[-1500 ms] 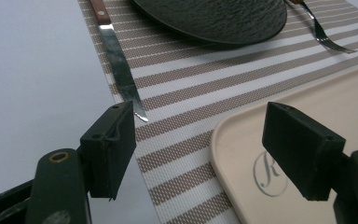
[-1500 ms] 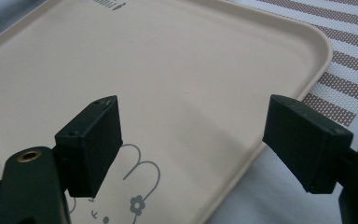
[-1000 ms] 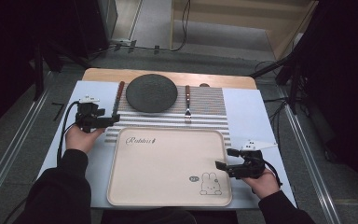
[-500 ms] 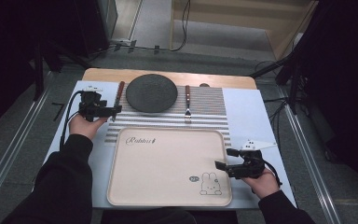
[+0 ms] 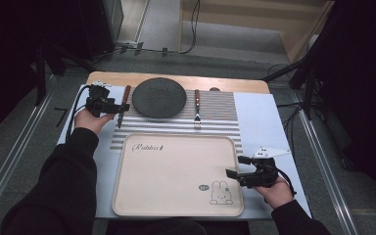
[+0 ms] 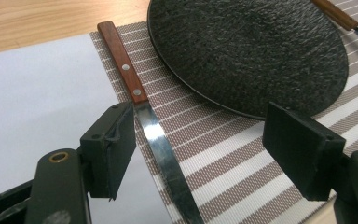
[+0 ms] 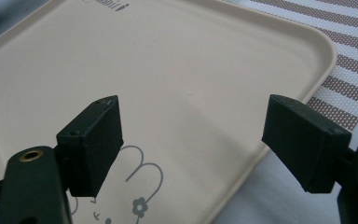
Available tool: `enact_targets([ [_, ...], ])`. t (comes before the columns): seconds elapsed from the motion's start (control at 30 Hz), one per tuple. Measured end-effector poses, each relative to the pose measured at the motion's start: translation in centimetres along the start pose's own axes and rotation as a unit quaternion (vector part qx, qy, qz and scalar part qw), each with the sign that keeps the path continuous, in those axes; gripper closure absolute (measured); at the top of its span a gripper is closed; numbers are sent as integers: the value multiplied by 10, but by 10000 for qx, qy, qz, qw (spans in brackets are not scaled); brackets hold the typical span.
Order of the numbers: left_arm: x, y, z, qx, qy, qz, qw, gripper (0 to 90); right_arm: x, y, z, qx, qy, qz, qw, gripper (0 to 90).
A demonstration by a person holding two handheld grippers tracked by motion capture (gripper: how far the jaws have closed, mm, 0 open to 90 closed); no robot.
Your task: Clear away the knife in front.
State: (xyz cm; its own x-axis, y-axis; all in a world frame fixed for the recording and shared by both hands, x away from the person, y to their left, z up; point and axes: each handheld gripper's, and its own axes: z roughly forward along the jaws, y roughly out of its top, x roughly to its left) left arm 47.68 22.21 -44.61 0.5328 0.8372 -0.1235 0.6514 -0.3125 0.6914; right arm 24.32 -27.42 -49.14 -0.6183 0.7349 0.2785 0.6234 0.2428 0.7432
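Left gripper (image 6: 200,149) fingers apart over the knife (image 6: 144,126) — blade between them, handle pointing ahead toward the worktop's far edge.

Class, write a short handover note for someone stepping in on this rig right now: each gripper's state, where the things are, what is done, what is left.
Left gripper: open, jaws astride the knife near where the wooden handle meets the blade; not gripped.
Right gripper: open, holding nothing, hovering over the right-hand edge of the beige tray, near the rabbit drawing.
Things: knife lies on the striped mat, left of the dark plate; fork lies on the plate's right. Tray sits bare, nearer the person.
Done: nothing moved onto the tray.
Left: probably close on the knife and lift; likely plate and fork after.
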Motion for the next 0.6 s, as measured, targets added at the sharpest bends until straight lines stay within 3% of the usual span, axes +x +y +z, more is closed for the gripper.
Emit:
enact_targets([
  [0.33,9,14,9,-65,36,-120,9999,261,1,0,-1,-44,-24,-5,10000,183],
  [0.6,15,26,17,98,160,64,9998,261,2,0,-1,-21,-10,-33,10000,183],
])
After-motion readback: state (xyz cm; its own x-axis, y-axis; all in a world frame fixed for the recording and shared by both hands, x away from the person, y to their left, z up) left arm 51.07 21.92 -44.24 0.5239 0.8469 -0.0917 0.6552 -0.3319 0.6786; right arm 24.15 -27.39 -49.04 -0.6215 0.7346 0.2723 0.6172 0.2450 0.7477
